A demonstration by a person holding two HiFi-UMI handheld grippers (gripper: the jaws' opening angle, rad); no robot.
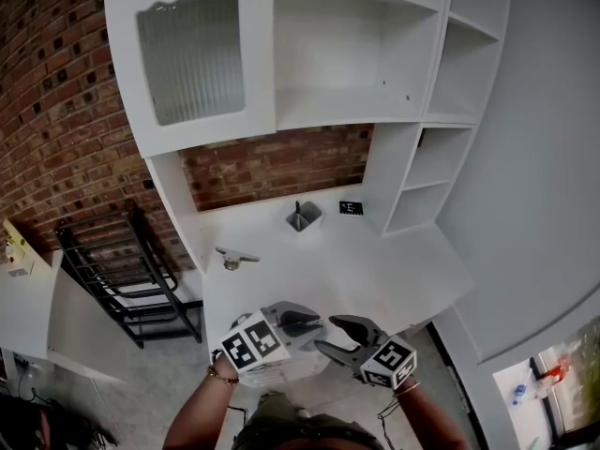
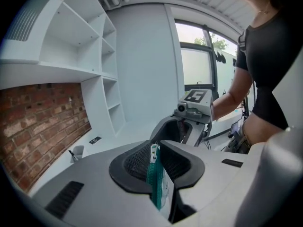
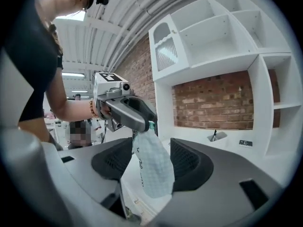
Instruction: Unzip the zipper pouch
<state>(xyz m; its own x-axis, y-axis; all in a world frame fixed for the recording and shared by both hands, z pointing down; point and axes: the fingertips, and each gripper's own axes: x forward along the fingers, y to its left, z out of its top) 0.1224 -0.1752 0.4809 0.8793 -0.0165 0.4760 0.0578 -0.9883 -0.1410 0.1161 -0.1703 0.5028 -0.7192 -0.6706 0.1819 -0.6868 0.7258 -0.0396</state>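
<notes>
White counter [image 1: 375, 261] below white shelving [image 1: 356, 54]; red brick wall [image 1: 281, 162] behind. White mesh pouch with teal zipper edge [image 3: 152, 169] hangs in air at the counter's near edge. Left tool [image 2: 157, 148] pinches its teal top. Right tool [image 3: 151, 150] stands apart around it, pads not pressing.

1. Pouch [image 3: 150, 167]: white, fine checked mesh; teal zipper strip [image 2: 153, 171].
2. Brick wall [image 1: 277, 162], centre: red-brown, pale mortar lines.
3. Shelf unit [image 1: 375, 111]: plain white.
4. Marker cube [image 1: 253, 342], bottom: black-and-white squares.
5. Folding rack [image 1: 122, 270], left: black.
</notes>
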